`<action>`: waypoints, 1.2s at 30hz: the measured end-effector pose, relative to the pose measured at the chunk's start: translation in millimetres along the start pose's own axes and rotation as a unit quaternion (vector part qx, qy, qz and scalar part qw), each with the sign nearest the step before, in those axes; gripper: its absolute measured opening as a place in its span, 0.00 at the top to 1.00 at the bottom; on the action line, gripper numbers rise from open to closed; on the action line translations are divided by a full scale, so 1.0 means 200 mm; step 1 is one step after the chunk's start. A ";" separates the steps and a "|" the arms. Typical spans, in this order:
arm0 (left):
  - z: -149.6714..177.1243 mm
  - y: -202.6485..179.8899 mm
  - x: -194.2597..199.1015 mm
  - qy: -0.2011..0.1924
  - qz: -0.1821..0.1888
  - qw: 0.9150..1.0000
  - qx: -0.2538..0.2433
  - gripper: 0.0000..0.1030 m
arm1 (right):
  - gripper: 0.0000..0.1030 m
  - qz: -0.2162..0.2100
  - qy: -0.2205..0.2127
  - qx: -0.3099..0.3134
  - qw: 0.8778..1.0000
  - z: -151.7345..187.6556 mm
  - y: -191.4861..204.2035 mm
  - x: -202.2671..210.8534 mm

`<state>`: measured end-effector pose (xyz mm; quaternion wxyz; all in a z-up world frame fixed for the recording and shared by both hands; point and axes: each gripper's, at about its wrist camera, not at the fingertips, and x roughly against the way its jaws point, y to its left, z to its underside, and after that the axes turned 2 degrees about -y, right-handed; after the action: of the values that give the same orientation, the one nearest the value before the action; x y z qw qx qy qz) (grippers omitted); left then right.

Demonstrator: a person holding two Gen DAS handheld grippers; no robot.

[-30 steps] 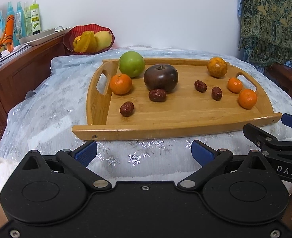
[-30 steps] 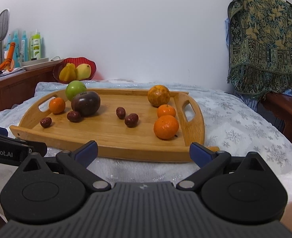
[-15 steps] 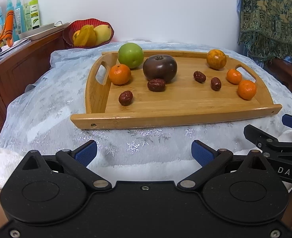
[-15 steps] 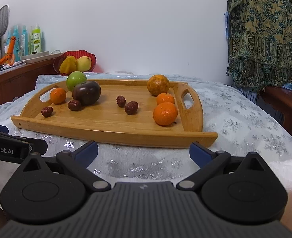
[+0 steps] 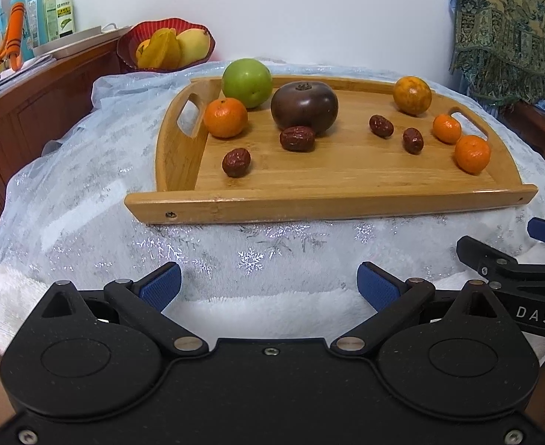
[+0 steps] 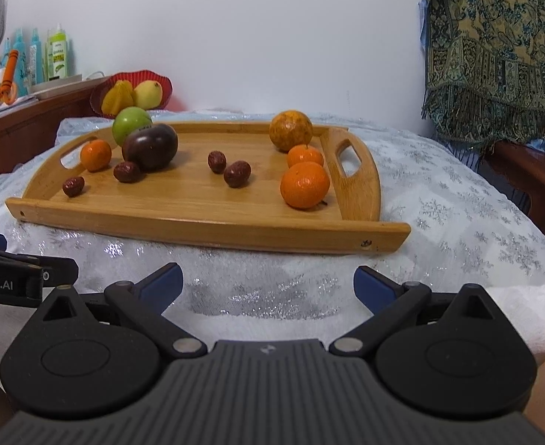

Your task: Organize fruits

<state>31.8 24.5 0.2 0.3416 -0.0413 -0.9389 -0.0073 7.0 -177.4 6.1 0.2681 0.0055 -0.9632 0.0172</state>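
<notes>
Both grippers hang with jaws apart, empty, low in their frames over the white cloth (image 5: 87, 200).

Left wrist view: the left gripper (image 5: 268, 285) fills the bottom; the right gripper's tip (image 5: 513, 256) pokes in at lower right. At centre lies the tray (image 5: 328, 207). On it, at left, are a green apple (image 5: 247, 82), a mandarin (image 5: 225, 117), a dark fruit (image 5: 304, 106) and two dates (image 5: 236, 162) (image 5: 297, 138). At right are two more dates, an orange (image 5: 412, 95) and two mandarins. A red bowl (image 5: 131, 42) sits upper left.

Right wrist view: the right gripper (image 6: 268, 285) is at bottom, the tray (image 6: 205, 230) at centre. Mandarins (image 6: 304, 184) stand beside its right handle; the apple (image 6: 130, 125) is at upper left.
</notes>
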 end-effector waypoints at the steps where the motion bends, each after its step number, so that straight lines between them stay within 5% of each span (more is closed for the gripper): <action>1: 0.00 0.00 -0.01 0.002 0.001 1.000 0.002 0.01 | 0.00 0.001 0.004 0.001 1.000 0.00 0.00 -0.01; 36: 0.00 0.00 -0.08 0.013 -0.005 1.000 -0.001 0.00 | 0.00 -0.011 0.020 -0.008 1.000 0.01 0.02 -0.10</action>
<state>43.8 22.5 -9.9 0.3541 -0.0367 -0.9344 -0.0107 23.6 -173.4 -6.8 0.2878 0.0137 -0.9576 0.0067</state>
